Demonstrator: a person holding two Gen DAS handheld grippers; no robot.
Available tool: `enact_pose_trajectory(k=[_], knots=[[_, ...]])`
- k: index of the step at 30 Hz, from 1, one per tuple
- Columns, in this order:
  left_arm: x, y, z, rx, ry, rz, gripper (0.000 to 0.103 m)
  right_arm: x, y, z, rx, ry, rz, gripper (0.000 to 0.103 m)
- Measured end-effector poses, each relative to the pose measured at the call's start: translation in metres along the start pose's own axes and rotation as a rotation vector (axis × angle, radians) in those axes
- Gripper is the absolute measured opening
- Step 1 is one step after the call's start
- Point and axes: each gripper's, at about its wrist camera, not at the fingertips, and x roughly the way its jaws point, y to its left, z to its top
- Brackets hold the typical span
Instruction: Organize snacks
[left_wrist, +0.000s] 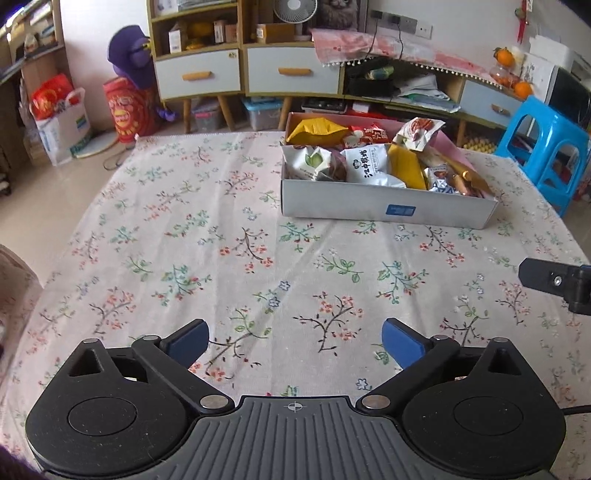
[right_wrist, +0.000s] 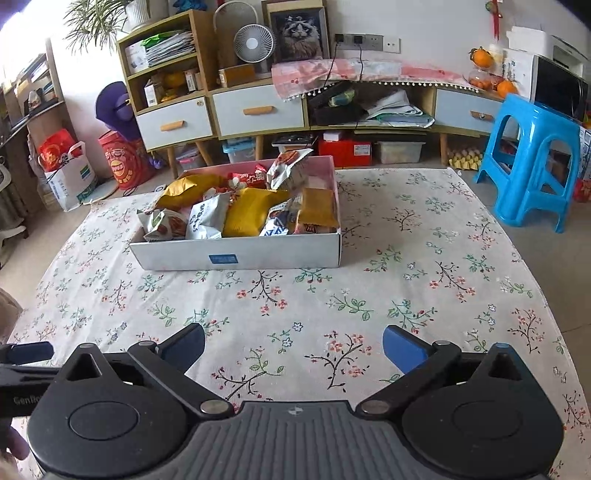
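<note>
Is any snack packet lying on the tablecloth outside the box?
No, every snack packet in view sits inside the white box, and the floral tablecloth around it carries none.

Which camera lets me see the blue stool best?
The right wrist view. There the blue stool stands whole beside the table, seat and legs clear. In the left wrist view the blue stool is squeezed toward the edge, partly hidden behind the table.
</note>
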Motion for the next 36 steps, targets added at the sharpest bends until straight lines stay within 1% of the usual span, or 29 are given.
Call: enact_pose_trajectory(k=[4,9,14,24,36], knots=[[-0.003,-0.002,0.004,-0.003,-0.006,0.014,0.102,-0.001,0.003,0.001,-0.009,-0.005,-0.002,0.094],[-0.006,-0.006,0.005,-0.005,-0.003,-0.007,0.102,-0.003,0.01,0.001,-0.033,0.0,0.025,0.094],[-0.008,-0.009,0.004,0.013,-0.012,0.003,0.102,-0.004,0.017,0.0,-0.069,-0.006,0.008,0.094],[-0.014,-0.01,0.006,0.015,-0.028,-0.001,0.102,-0.005,0.018,-0.003,-0.067,-0.003,0.006,0.094],[-0.014,-0.01,0.005,0.015,-0.018,-0.008,0.102,-0.004,0.018,-0.005,-0.073,0.006,0.0,0.094]])
